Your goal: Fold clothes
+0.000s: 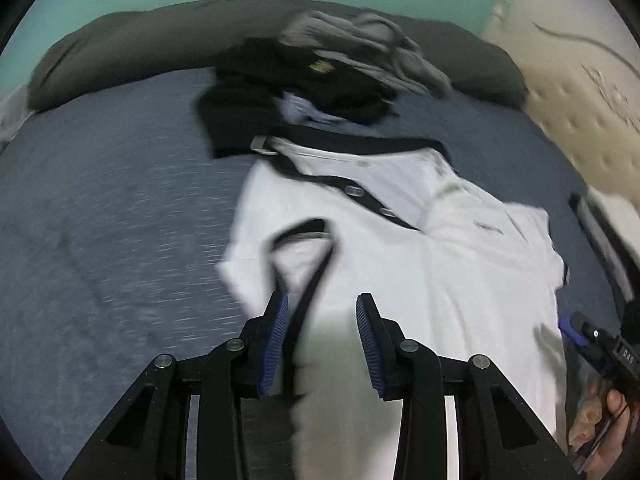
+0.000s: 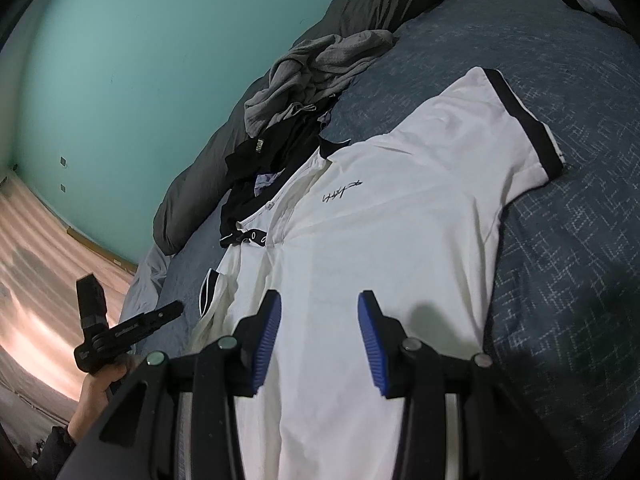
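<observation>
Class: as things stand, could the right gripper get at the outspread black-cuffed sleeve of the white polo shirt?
Probably yes. The right gripper hangs open over the white polo shirt, and the black-cuffed sleeve lies flat and uncovered on the blue bedspread ahead of it, with nothing between.

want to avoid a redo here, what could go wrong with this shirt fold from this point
1. The sleeve sits between the left gripper's pads with no firm pinch visible, so it may slip out mid-fold.
2. The right gripper stands open over the white shirt, not pinning it, so the body could slide along.
3. The collar lies against the black garment, which might get dragged.
</observation>
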Demonstrator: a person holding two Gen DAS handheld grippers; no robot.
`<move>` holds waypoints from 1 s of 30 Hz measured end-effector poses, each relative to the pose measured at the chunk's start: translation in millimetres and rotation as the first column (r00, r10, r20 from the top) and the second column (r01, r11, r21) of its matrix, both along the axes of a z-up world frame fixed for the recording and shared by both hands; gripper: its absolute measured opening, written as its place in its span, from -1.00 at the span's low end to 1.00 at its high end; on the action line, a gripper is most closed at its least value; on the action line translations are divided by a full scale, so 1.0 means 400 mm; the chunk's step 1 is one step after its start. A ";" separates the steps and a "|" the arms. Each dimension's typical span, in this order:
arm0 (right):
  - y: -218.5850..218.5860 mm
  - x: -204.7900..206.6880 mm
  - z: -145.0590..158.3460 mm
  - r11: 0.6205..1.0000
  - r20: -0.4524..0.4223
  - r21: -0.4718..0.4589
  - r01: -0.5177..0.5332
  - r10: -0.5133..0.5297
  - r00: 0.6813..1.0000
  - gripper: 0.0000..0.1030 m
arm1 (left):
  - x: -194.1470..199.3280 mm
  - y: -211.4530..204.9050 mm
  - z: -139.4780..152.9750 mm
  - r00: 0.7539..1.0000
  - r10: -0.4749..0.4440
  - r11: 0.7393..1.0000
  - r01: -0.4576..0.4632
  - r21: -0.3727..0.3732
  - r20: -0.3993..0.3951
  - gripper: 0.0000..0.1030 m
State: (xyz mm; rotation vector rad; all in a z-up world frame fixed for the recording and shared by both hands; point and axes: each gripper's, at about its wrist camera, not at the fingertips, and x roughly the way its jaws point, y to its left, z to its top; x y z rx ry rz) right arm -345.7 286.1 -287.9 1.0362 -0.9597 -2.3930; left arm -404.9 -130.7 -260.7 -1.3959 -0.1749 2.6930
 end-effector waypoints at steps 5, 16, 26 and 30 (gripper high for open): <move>-0.004 0.001 -0.002 1.000 0.002 -0.002 0.001 -0.001 1.000 -0.22 | -0.018 -0.065 -0.062 0.996 0.058 0.998 -0.060 0.029 0.070 -0.24; -0.004 -0.001 -0.014 1.000 0.015 -0.004 0.008 -0.008 1.000 -0.22 | -0.062 -0.048 -0.108 0.996 0.027 0.990 -0.038 0.139 0.085 -0.76; -0.003 -0.001 -0.015 1.000 0.016 -0.010 0.011 -0.011 1.000 -0.22 | -0.037 -0.056 -0.055 0.999 0.015 0.994 -0.020 0.111 0.048 -0.97; -0.003 -0.001 -0.013 1.000 0.015 -0.014 0.014 -0.013 1.000 -0.22 | -0.005 -0.103 0.011 0.999 0.053 0.994 -0.053 0.098 -0.005 -0.97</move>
